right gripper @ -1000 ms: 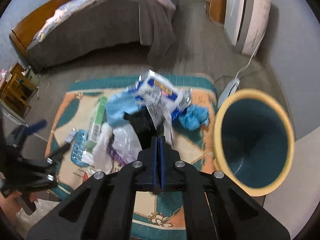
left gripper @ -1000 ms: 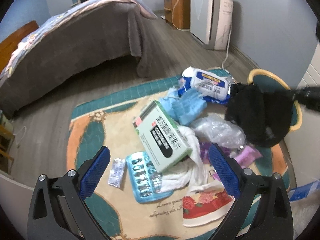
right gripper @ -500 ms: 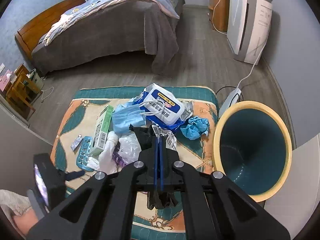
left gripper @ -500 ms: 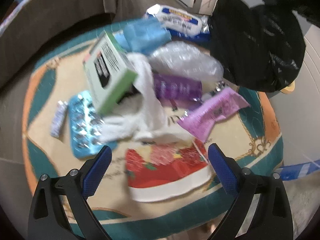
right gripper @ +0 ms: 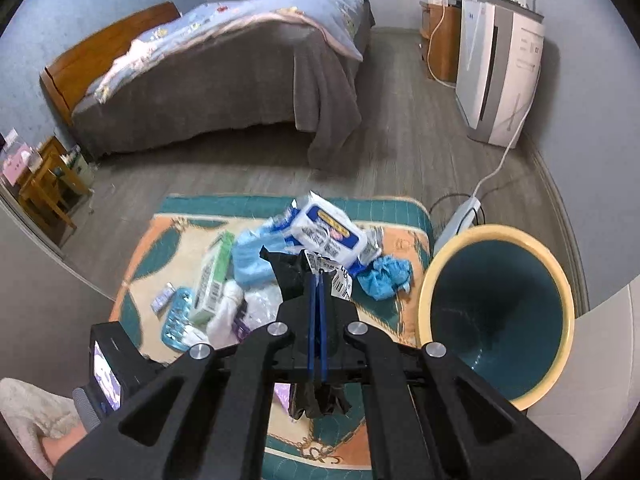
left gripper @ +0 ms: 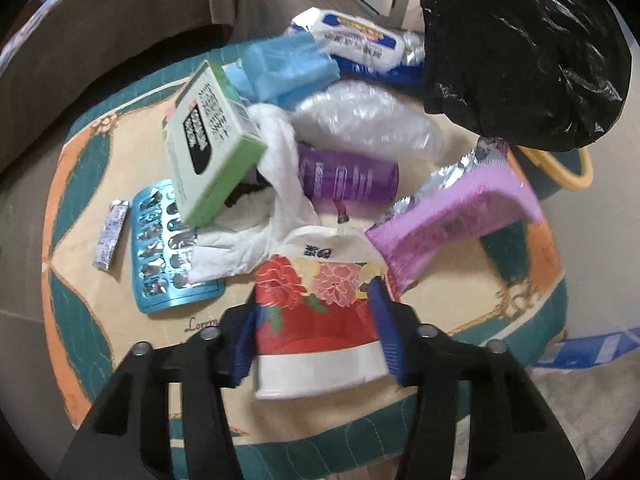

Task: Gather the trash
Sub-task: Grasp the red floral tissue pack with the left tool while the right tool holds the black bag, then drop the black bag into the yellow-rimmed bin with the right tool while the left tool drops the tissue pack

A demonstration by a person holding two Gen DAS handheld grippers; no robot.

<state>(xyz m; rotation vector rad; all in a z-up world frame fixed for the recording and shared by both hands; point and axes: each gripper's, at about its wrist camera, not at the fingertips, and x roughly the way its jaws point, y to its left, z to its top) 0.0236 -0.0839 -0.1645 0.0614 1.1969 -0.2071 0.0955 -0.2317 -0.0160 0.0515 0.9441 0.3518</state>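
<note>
On the rug (left gripper: 520,304), left to right: the left tool (left gripper: 316,320) is closing on the red floral paper cup (left gripper: 320,308), pads touching its sides; the right tool (right gripper: 318,312) is clamped on the black bag (left gripper: 520,52). Next step: lift cup, deposit it. The bag's opening is hidden.

It was a home bedroom: a wooden-framed bed (right gripper: 224,80) under a blue quilt (right gripper: 256,20), grey plank floor (right gripper: 400,128), a patterned rug (right gripper: 400,240), and a white air purifier (right gripper: 500,76) by the wall.
</note>
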